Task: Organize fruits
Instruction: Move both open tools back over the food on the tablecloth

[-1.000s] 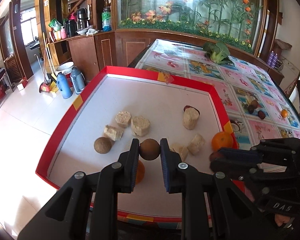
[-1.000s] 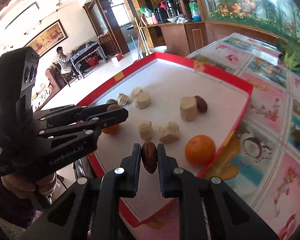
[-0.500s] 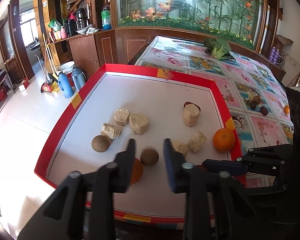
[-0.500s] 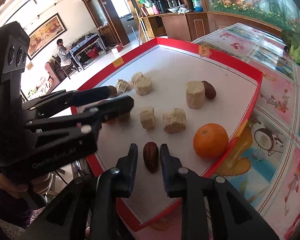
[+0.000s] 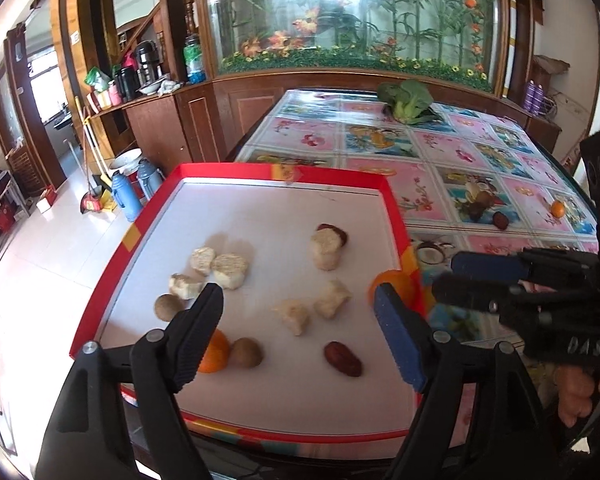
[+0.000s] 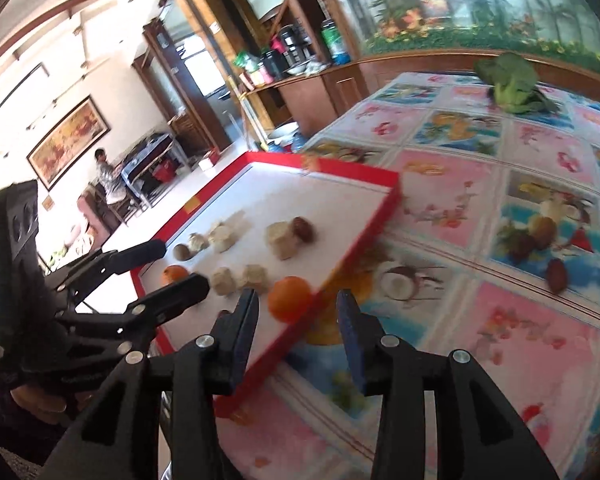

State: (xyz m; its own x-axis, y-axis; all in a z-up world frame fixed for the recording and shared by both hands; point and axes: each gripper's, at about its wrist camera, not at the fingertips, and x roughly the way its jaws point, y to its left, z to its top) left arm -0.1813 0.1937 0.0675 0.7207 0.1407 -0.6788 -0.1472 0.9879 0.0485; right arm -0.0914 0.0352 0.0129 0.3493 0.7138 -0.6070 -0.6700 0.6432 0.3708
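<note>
While both grippers are standing with nothing between their fingers, the fruits are lying free on the white floor of the red tray (image 5: 112, 280). The left gripper (image 5: 298, 312) is spreading its jaws wide, having just been opening them, and no fruit is sitting between them. Nearest to it, at about 7 o'clock of the tray, a brown round fruit (image 5: 246, 353) is resting just beside a half-hidden orange (image 5: 214, 354), and a dark red date (image 5: 342, 359) is lying alone near 5 o'clock. Further in, pale chunks (image 5: 292, 316) are sitting around the middle, and a second brown round fruit (image 5: 169, 307) is waiting at 9 o'clock. A bigger orange (image 5: 396, 286) is touching the rim at 3 o'clock. At 12 o'clock the tray is bare.

The right gripper (image 6: 298, 312) is also holding its jaws apart, less widely, after just opening them, and it is pointing across the tray edge toward the flowered tablecloth (image 6: 512, 340). There another date (image 6: 557, 275) is lying at about 2 o'clock, well apart from the tray; in the left view a small orange (image 5: 557, 209) lies near it. Beyond it a leafy green vegetable (image 6: 508, 80) is resting.

I am judging that the round fruits can be rolling if a finger knocks them. The right view is blurred, so a quick reach could be missing the small date or pushing it away.
</note>
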